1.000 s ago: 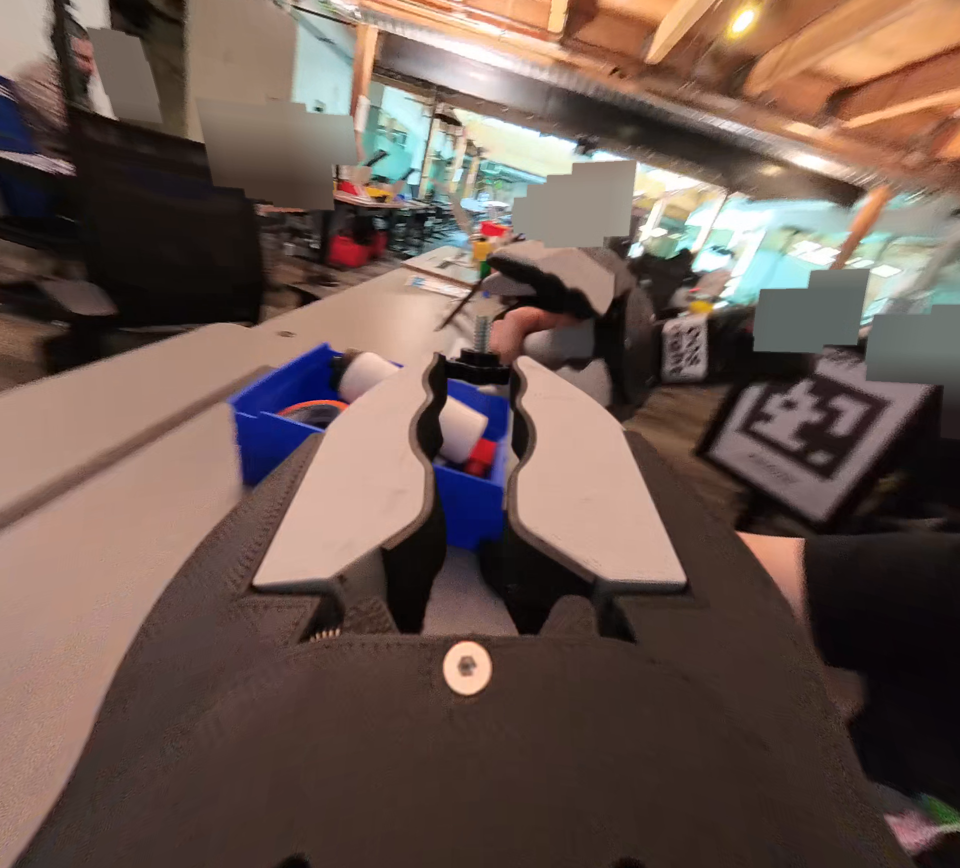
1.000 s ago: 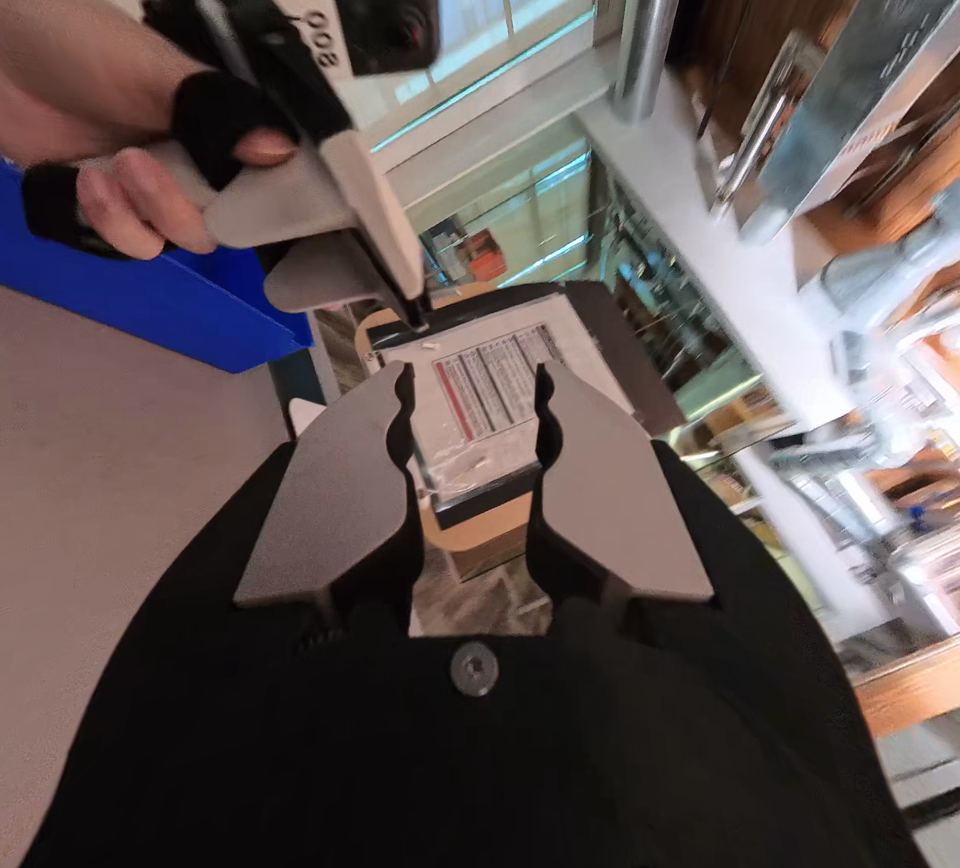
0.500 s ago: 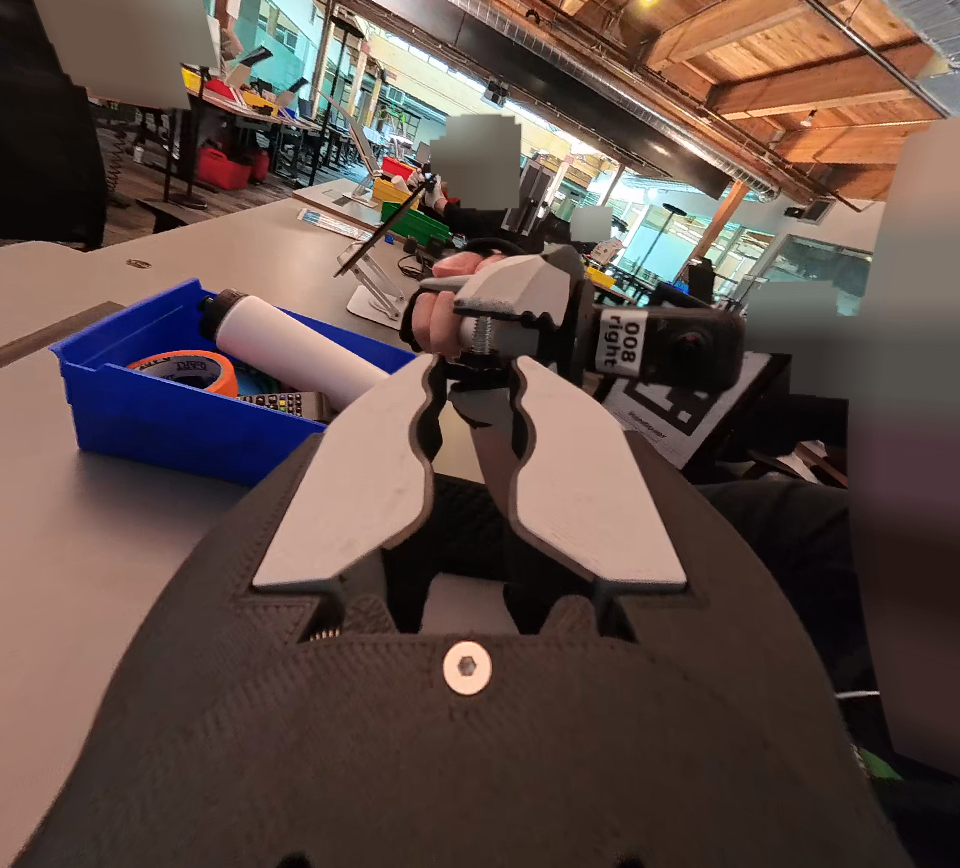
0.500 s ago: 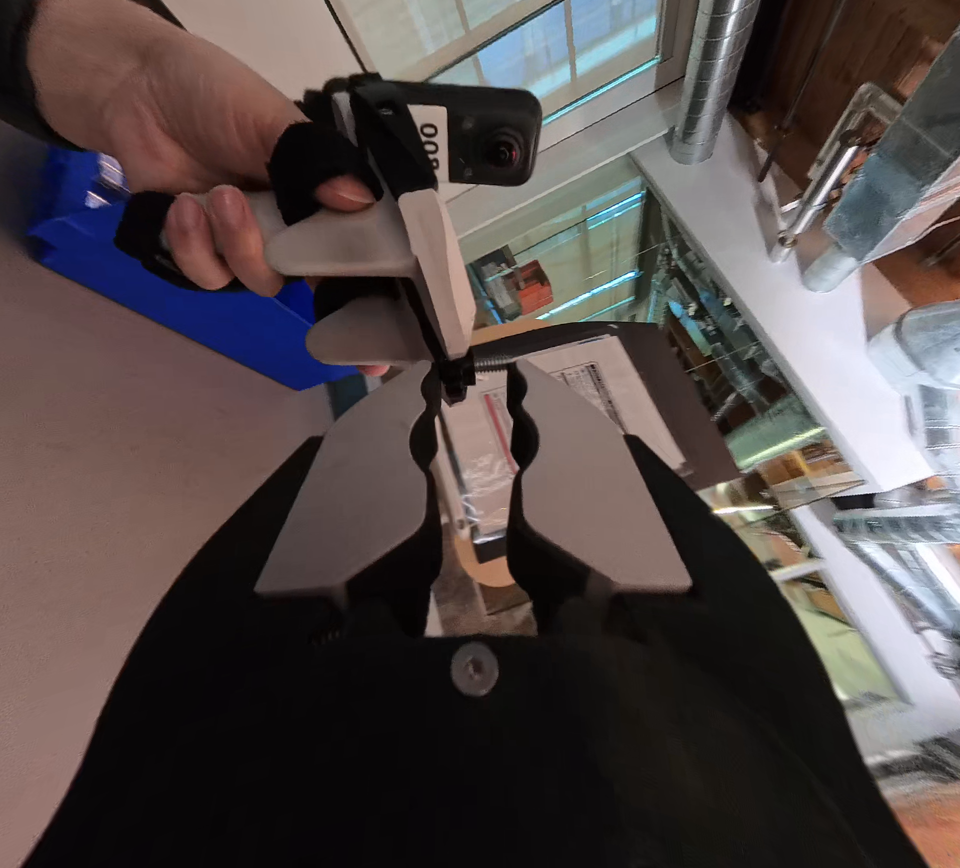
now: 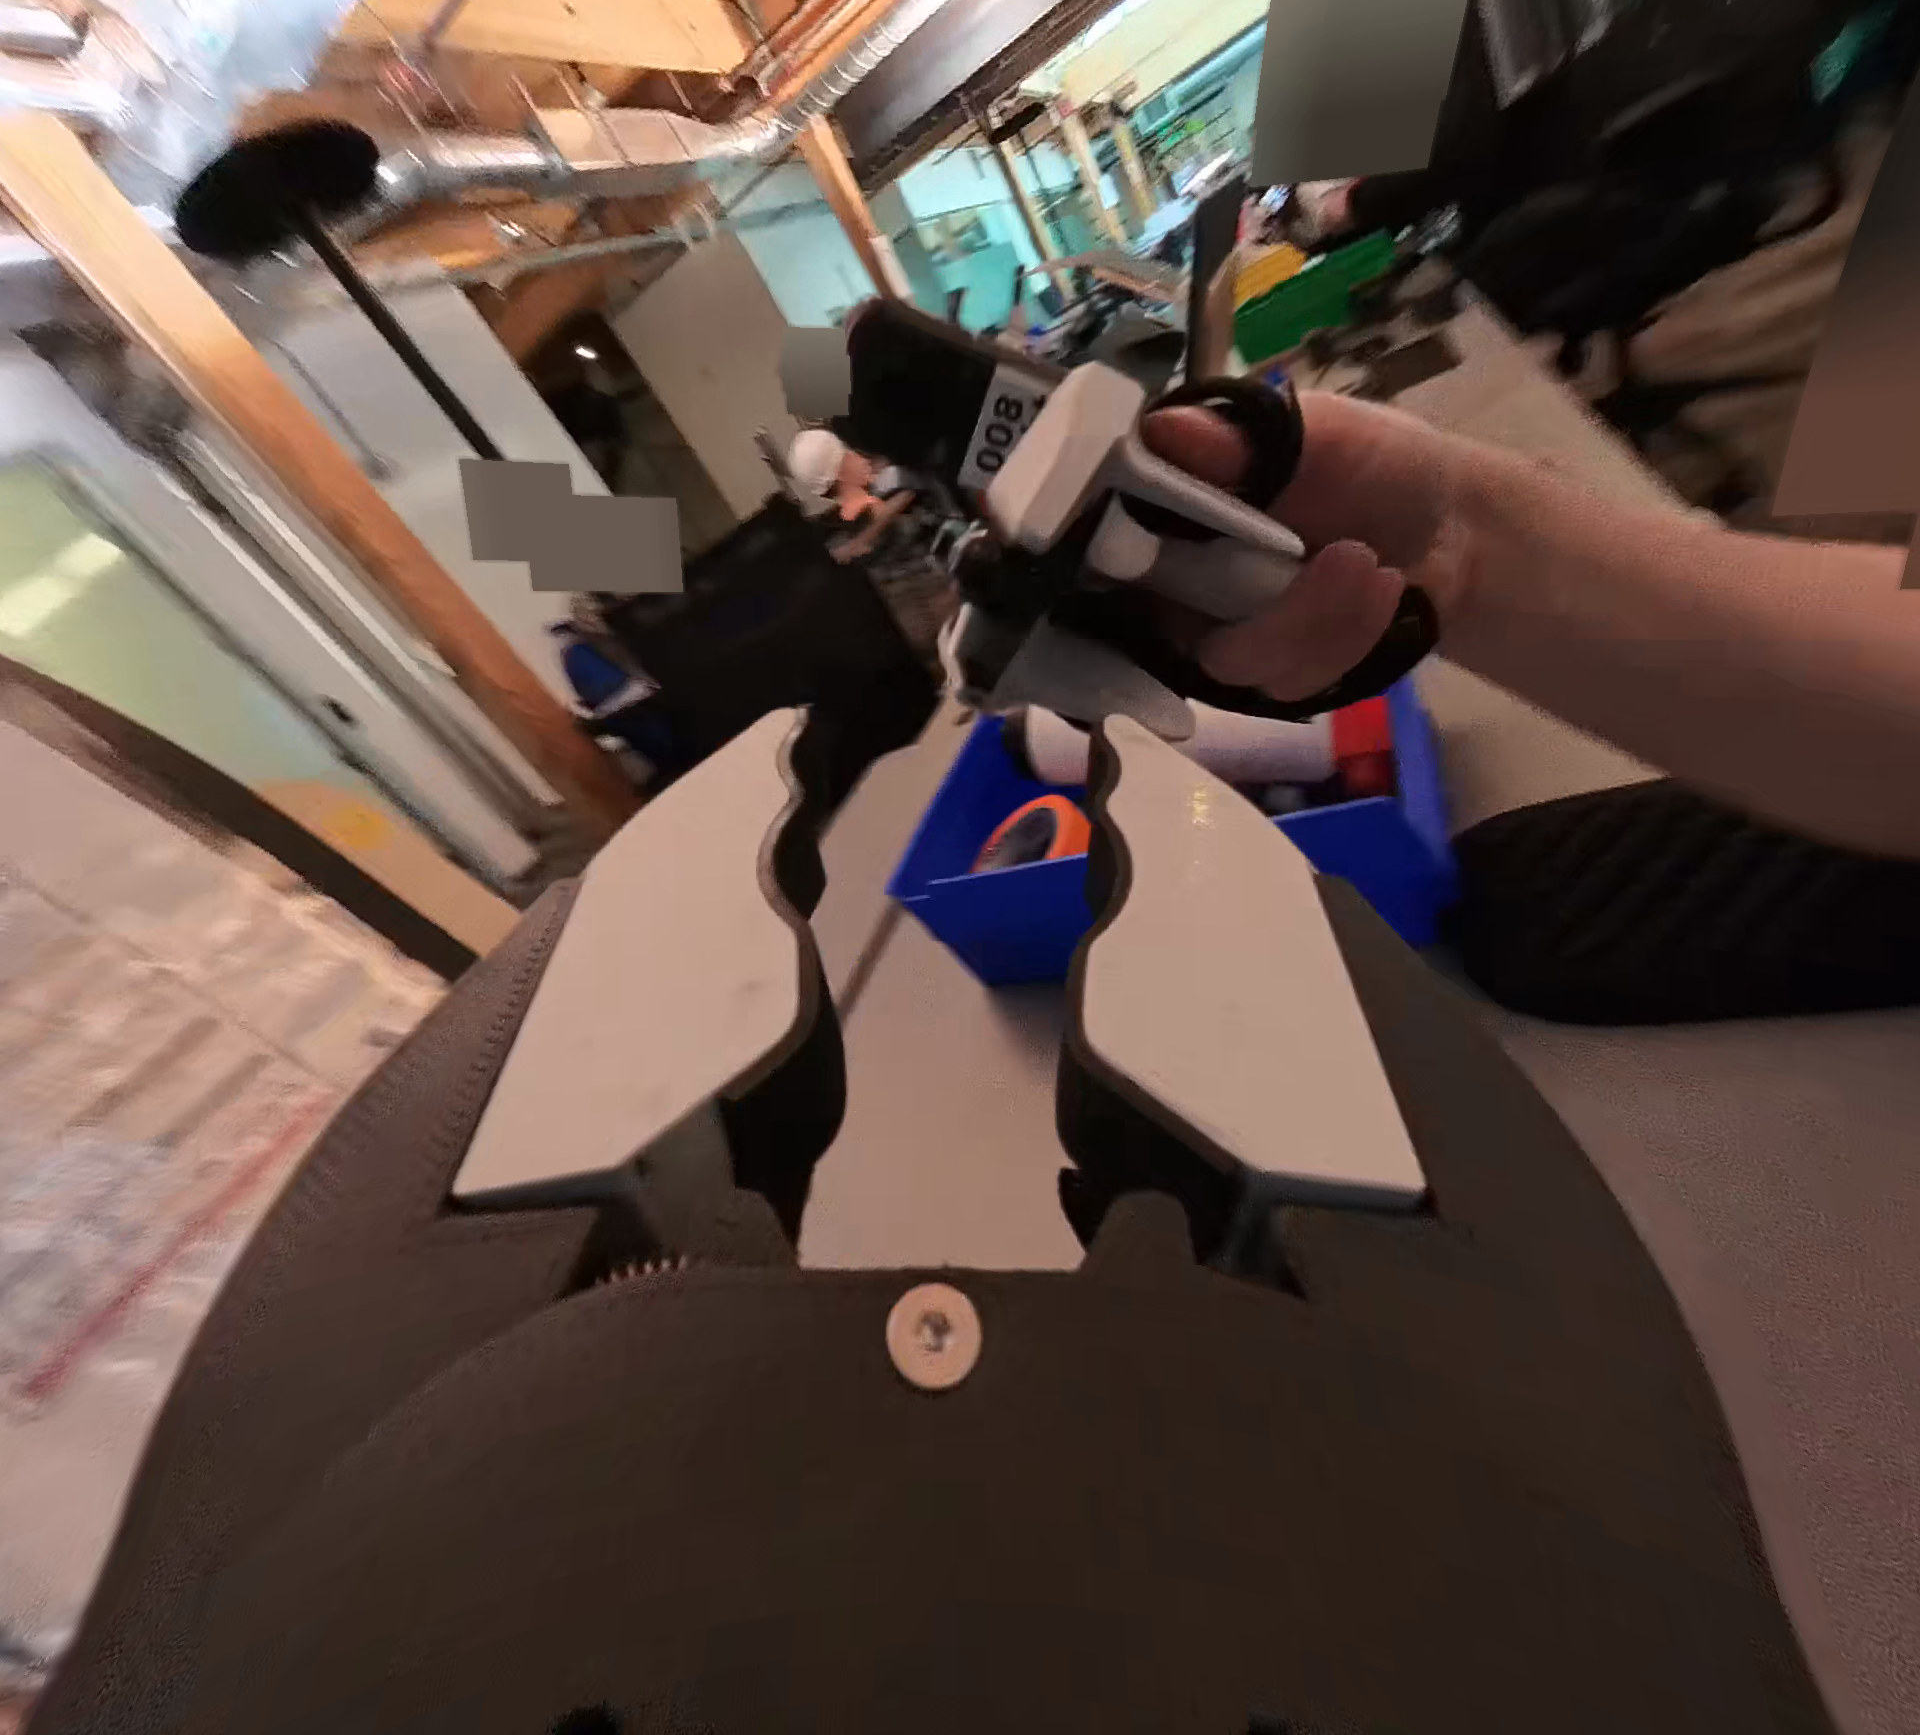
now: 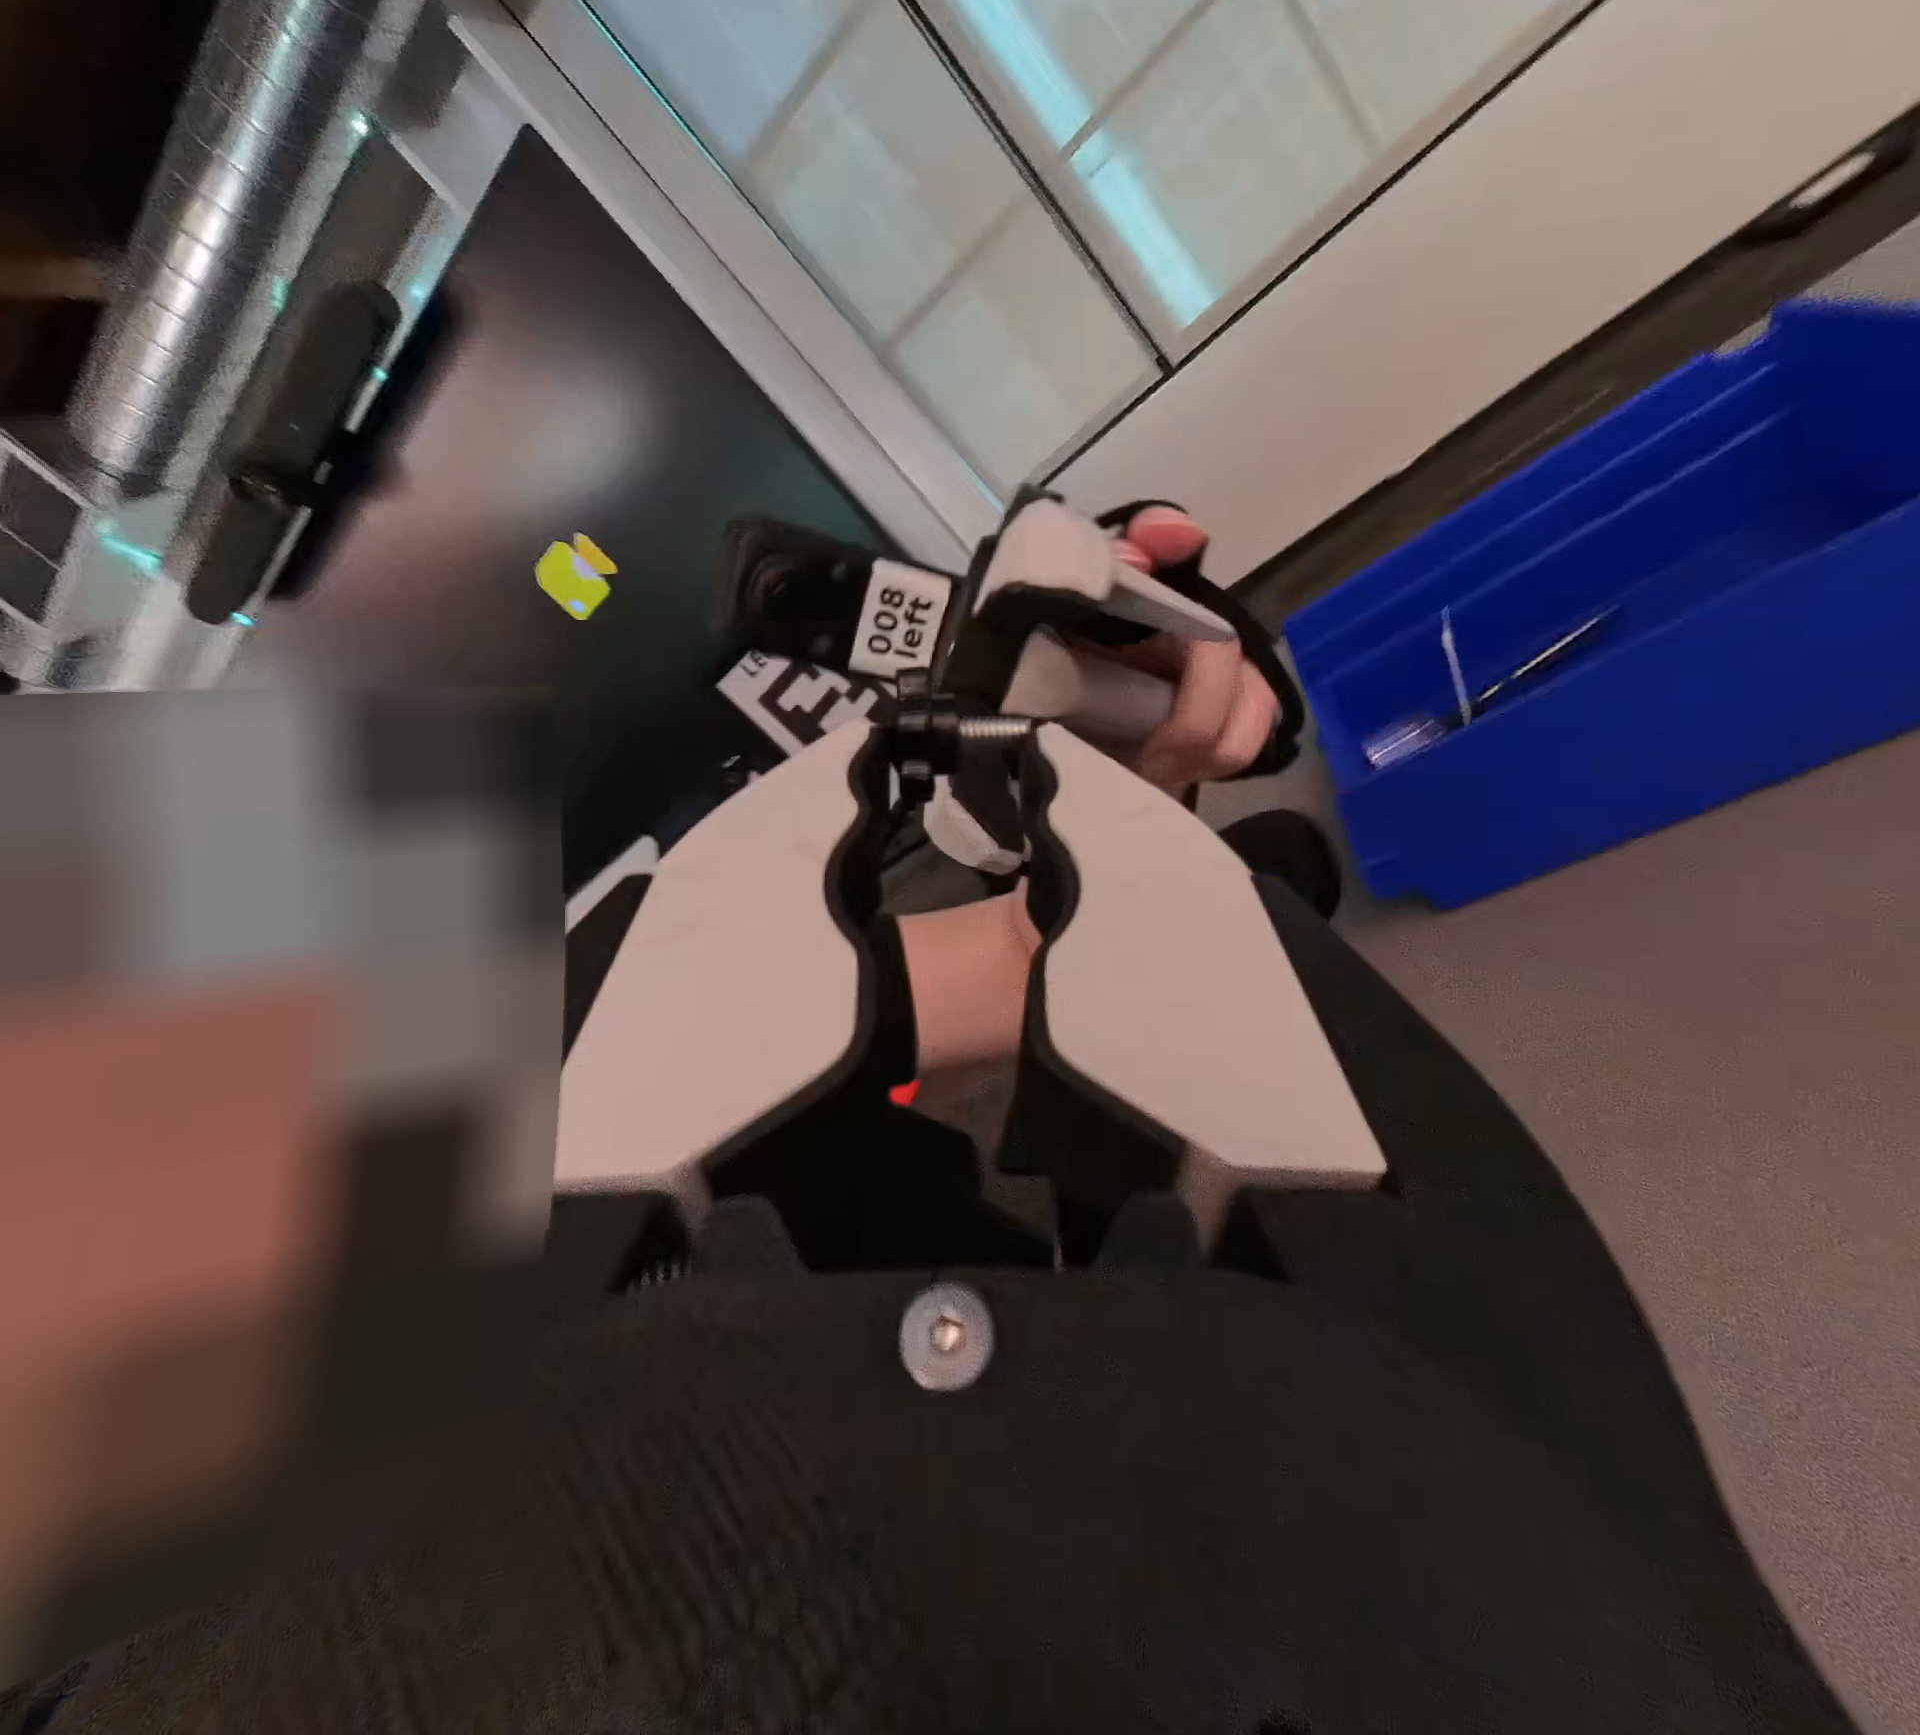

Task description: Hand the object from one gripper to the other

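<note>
Pinching knobbed screw point(image 6: 925, 735), right gripper point(image 6: 956, 742); left gripper point(image 5: 951, 727) agape, empty; thread-end hidden.

A white label point(image 5: 1003, 451) with dark, readable print sits on the black camera point(image 5: 914, 397) of the right gripper point(image 6: 951, 740). A matching label point(image 6: 900, 627) sits on the dark camera point(image 6: 790, 589) of the left gripper point(image 5: 945, 740). Just below it, a black-and-white marker card point(image 6: 795, 700) shows a block pattern.

We see left gripper point(image 5: 945, 750) open, nothing between its fingers. Right gripper point(image 5: 1060, 688) hand-held at center right, above blue bin point(image 5: 1039, 916) on grey table point(image 5: 1662, 1166).
</note>
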Demonstrator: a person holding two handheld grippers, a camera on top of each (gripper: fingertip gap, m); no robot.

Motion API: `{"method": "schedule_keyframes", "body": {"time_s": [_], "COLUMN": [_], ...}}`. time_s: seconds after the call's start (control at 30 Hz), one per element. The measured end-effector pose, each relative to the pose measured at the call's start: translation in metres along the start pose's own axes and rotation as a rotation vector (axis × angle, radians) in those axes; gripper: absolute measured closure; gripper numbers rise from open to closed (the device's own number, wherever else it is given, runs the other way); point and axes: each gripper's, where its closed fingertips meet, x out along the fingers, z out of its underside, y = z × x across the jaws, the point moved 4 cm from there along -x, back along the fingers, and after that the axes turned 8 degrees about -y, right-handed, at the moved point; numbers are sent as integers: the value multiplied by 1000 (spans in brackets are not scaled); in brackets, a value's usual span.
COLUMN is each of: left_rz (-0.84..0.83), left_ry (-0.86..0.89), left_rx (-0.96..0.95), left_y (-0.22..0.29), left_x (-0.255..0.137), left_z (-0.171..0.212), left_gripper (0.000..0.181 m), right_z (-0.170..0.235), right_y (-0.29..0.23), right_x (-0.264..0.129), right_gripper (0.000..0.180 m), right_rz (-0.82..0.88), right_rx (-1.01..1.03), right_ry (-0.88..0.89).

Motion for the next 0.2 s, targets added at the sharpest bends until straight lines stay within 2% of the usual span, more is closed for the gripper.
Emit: {"method": "schedule_keyframes", "body": {"time_s": [0.1,0.2], "left_rz": [-79,-28], "left_ry": [-38,-52], "left_rx": [90,45], "left_y": [6,11], "left_x": [4,7], "left_z": [-1,0], "left_gripper": [148,154], "right_z": [7,11], "right_y": [9,14], "right_x": [6,11], "right_gripper": [155,155], "right_rz": [-33,-35], "right_rx": [91,122], "right_ry": [-47,-68]}}
